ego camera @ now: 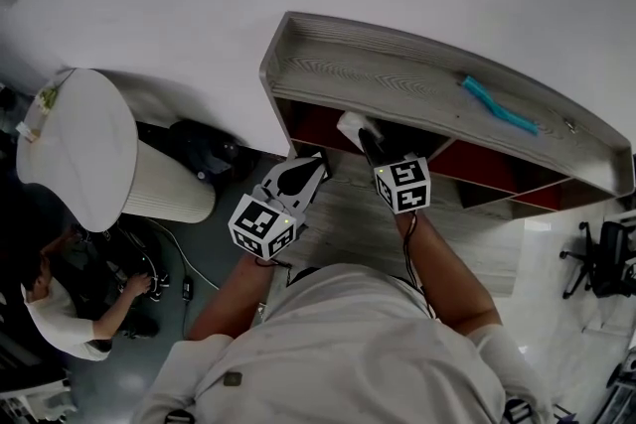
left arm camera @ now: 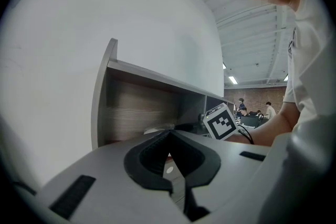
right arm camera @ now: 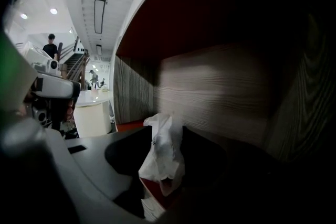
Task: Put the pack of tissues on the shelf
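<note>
Right gripper [ego camera: 366, 142] reaches into a compartment of the shelf [ego camera: 397, 74], its jaws spread wide, with the pack of tissues [right arm camera: 164, 152] standing unclamped between them. Left gripper [left arm camera: 169, 150], near the shelf's left end, is closed and empty.

A white, crinkled plastic pack of tissues [right arm camera: 163, 155] stands upright just inside an open compartment of the grey wood-grain shelf [ego camera: 397, 74], whose inner walls are red, beneath its top board.
</note>
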